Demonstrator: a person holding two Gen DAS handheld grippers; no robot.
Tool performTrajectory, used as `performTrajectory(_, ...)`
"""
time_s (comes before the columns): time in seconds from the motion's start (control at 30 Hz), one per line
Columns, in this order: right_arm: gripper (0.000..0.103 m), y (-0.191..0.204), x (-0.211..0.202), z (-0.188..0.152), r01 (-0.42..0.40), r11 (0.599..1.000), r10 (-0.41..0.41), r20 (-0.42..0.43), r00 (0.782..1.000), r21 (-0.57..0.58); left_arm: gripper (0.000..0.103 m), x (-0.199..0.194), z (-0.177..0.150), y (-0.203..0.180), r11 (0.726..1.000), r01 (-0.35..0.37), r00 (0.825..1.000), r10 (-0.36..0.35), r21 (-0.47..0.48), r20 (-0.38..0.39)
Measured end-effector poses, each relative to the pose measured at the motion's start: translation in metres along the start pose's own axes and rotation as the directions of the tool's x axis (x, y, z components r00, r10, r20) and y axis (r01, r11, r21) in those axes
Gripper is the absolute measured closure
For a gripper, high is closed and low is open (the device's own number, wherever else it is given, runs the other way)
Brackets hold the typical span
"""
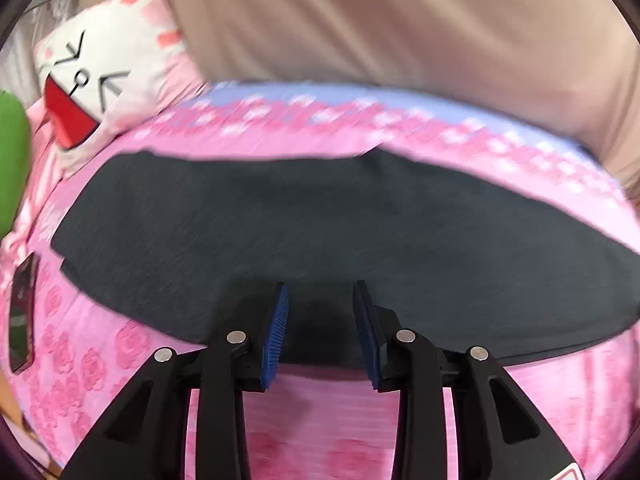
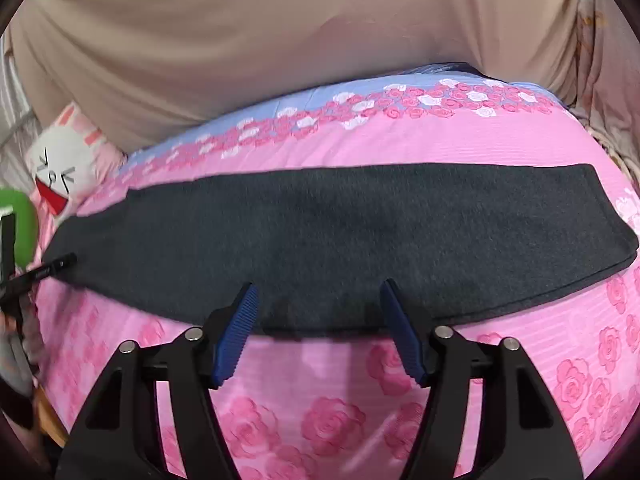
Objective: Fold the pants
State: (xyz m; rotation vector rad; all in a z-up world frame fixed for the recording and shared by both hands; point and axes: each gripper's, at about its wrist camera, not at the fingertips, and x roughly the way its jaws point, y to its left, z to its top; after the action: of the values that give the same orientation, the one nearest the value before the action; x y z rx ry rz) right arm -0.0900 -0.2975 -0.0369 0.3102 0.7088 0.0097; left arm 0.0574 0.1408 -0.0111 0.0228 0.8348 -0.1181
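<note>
While hovering over the pink rose-print bedsheet (image 2: 320, 420), stood spread and empty: left gripper (image 1: 320, 320) and right gripper (image 2: 320, 320), nothing pinched. Lay flat as a long band from left to right, just beyond both sets of tips, near edge between them: dark grey pants (image 2: 340, 232). Sat far left: a rabbit pillow (image 1: 104, 80).

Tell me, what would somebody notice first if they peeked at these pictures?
Probably the long dark grey pants, stretched flat across a bright pink bedspread covered in roses. Next, the white bunny pillow with its big red laughing mouth, at the far left. Two open grippers, left and right, hover at the pants' near edge.
</note>
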Motion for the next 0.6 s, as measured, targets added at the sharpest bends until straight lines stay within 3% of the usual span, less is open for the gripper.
performTrajectory(0.1, 0.041, 0.026, 0.016, 0.016, -0.068, 0.997, 0.068, -0.003, 0.998, -0.021, 0.062, 0.001, 0.003, -0.019, 1.000, 0.026, 0.999, -0.026, -0.004, 0.021)
performTrajectory(0.2, 0.041, 0.056, 0.051, 0.027, -0.093, 0.992, 0.088, -0.062, 0.994, -0.088, 0.062, 0.021, -0.006, -0.024, 0.998, 0.044, 0.997, -0.046, -0.039, -0.055)
performTrajectory(0.27, 0.041, 0.063, 0.076, 0.027, -0.045, 0.992, 0.032, -0.109, 0.993, -0.122, 0.061, 0.017, -0.011, -0.030, 0.999, 0.023, 0.999, -0.023, -0.026, -0.028)
performTrajectory(0.33, 0.041, 0.067, 0.081, 0.028, -0.004, 0.987, -0.011, -0.086, 0.996, -0.163, 0.059, 0.017, -0.013, -0.029, 0.999, 0.031, 0.999, -0.032, -0.032, -0.025)
performTrajectory(0.47, 0.040, 0.056, 0.053, 0.025, 0.028, 0.994, -0.028, -0.004, 1.000, -0.105, 0.052, 0.015, -0.014, -0.026, 0.997, 0.062, 0.998, -0.063, -0.037, -0.020)
performTrajectory(0.6, 0.035, 0.007, 0.021, 0.013, 0.190, 0.982, -0.190, 0.074, 0.979, 0.000, 0.046, 0.014, -0.016, -0.038, 1.000, -0.011, 1.000, 0.011, 0.002, -0.005)
